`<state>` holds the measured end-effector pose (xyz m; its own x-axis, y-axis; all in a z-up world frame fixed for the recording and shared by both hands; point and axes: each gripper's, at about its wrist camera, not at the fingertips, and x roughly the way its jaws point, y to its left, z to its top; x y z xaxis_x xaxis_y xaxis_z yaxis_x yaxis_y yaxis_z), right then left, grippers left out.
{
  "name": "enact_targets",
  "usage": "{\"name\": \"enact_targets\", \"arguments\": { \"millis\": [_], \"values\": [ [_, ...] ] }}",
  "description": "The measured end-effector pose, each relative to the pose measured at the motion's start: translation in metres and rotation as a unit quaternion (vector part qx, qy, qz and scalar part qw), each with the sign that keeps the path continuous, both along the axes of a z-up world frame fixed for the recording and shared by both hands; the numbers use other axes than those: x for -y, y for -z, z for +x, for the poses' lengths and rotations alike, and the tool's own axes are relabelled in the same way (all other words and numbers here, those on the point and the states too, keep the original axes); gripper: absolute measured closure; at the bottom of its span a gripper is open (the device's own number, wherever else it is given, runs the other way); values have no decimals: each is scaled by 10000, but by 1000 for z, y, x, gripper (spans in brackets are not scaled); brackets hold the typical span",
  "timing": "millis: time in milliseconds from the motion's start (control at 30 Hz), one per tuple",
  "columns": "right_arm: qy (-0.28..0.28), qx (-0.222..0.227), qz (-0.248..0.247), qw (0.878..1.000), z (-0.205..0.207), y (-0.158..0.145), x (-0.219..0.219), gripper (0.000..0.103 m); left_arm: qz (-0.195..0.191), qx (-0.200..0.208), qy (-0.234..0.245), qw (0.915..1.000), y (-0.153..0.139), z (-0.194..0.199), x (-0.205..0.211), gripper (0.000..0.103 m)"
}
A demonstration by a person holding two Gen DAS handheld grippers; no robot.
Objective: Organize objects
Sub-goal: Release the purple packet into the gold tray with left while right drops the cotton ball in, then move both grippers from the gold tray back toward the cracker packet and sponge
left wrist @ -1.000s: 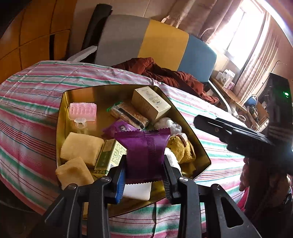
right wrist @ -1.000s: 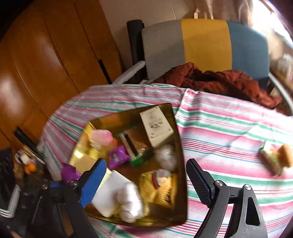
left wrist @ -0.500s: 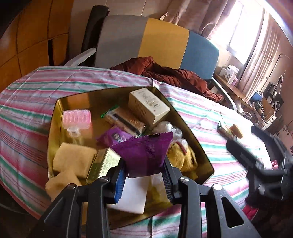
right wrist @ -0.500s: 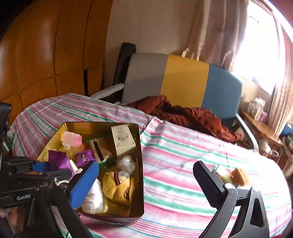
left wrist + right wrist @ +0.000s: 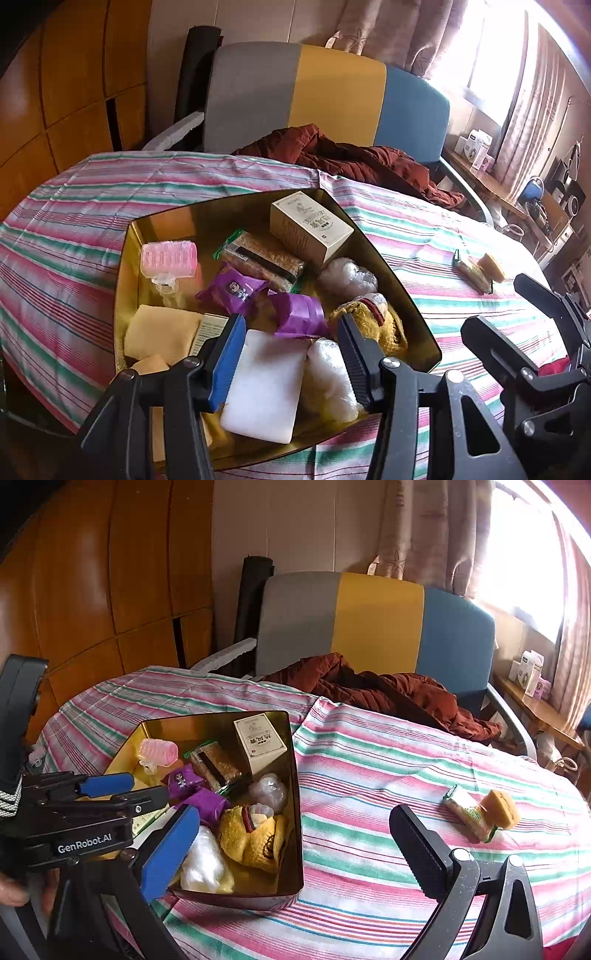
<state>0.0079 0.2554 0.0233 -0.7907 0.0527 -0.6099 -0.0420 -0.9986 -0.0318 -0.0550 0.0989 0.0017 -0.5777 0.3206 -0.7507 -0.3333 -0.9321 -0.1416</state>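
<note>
Left gripper fingers spread wide above gold tin, purple packet lying inside, right gripper fingers wide beside the tin

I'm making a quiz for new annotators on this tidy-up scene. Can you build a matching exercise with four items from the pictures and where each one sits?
Things:
1. pink hair roller
2. cream carton
3. snack bar with sponge
4. brown jacket

Places:
A. on the striped cloth, outside the gold tin
B. far end of the tin, lying tilted
C. on the chair behind the table
D. in the tin, near its left wall as the left wrist view shows it

Pairs: 1-D, 2-B, 3-A, 4-C
</note>
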Motion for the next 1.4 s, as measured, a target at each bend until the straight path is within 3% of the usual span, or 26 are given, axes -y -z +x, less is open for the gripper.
{"name": "enact_targets", "arguments": {
  "millis": [633,1400],
  "values": [
    [445,150,117,9988,5,1,-24,0,-353,-642,-65,9973,-16,25,1,51],
    [1145,241,7,9931,10,-11,-111,0,-653,-945,686,9910,-29,47,-40,51]
  ]
}}
